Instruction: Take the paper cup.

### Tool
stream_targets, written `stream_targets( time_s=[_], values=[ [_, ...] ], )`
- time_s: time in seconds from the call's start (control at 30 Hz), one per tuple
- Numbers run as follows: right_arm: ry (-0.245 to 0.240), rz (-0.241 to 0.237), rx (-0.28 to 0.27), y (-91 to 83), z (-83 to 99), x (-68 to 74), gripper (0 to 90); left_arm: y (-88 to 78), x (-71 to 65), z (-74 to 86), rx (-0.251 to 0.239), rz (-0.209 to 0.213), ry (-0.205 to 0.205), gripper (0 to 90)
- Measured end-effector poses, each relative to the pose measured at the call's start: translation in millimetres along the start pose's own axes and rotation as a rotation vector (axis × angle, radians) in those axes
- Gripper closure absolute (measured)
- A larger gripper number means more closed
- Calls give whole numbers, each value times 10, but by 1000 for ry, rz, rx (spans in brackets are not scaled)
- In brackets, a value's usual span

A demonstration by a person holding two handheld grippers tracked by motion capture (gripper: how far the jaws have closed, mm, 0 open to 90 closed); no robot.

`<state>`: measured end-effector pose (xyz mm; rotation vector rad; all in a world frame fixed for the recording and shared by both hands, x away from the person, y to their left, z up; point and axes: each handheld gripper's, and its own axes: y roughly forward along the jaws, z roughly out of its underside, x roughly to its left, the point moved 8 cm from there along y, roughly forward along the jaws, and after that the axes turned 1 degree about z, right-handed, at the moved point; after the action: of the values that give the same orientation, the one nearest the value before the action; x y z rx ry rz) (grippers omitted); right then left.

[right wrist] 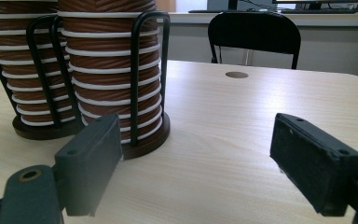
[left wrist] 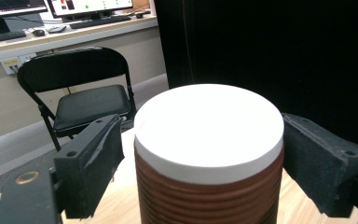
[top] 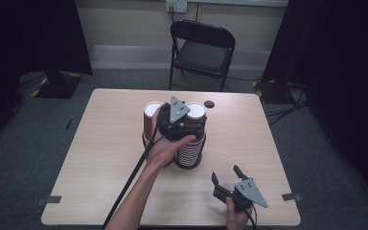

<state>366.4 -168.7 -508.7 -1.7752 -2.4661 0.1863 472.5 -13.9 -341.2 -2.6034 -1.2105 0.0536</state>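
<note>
a pale wood-grain surface (top: 105,158) stands on grey carpet in a dim room, with a black folding chair (top: 202,50) pushed up at its far side and dark curtains to either flank.

the left tool (left wrist: 205,154) hangs at the top of the right-hand stack of brown ribbed paper cups with white rims (left wrist: 209,154), the one farther from the person's left arm. in the left gripper view its two black jaws stand on either side of the top cup's white rim; the right jaw looks to be touching the cup wall, the left one shows a sliver of gap, so i cannot tell whether the pads truly press. in the high view the left hand (top: 165,143) wraps the tool body just above the stacks. the stack sits in a black wire holder on a dark round base (right wrist: 140,135), touching a second like stack (right wrist: 23,70) just beside it, both near the middle of the surface.

the right tool (right wrist: 196,163) rests with jaws wide apart and nothing between them, low near the surface edge closest to the person, well apart from the holder.

judged from this, the step in hand is taking hold of the top cup. the next move calls for a firm but gentle squeeze, since thin paper will dent, then a straight lift upward so the cup slips free of the one nested under it without dragging the whole stack or tipping the holder.
</note>
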Motion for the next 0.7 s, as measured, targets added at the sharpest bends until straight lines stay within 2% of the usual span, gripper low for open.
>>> stream_targets(
  time_s=[0.1, 0.13, 0.2, 0.27, 0.43, 0.57, 0.7],
  values=[
    [-2, 2, 2, -1, 1, 1, 157, 29, -5, 1, 10, -8, 5, 155],
    [-2, 3, 1, -2, 1, 0, 157, 47, -11, 15, 14, -23, 29, 154],
    [-1, 0, -3, -6, -1, -1, 157, 60, -21, 24, 21, -24, 44, 153],
    [-1, 3, -2, -2, -1, -1, 157, 71, -42, 22, 25, -10, 40, 158],
    [-1, -1, -2, -6, 0, 0, 157, 121, -38, 79, 64, -11, 37, 201],
    [-3, 4, -3, -4, -1, -1, 157, 142, -33, 103, 67, 9, 10, 189],
    [-3, 4, -4, -5, -1, -1, 158, 138, -31, 95, 65, 5, 17, 204]
  ],
)
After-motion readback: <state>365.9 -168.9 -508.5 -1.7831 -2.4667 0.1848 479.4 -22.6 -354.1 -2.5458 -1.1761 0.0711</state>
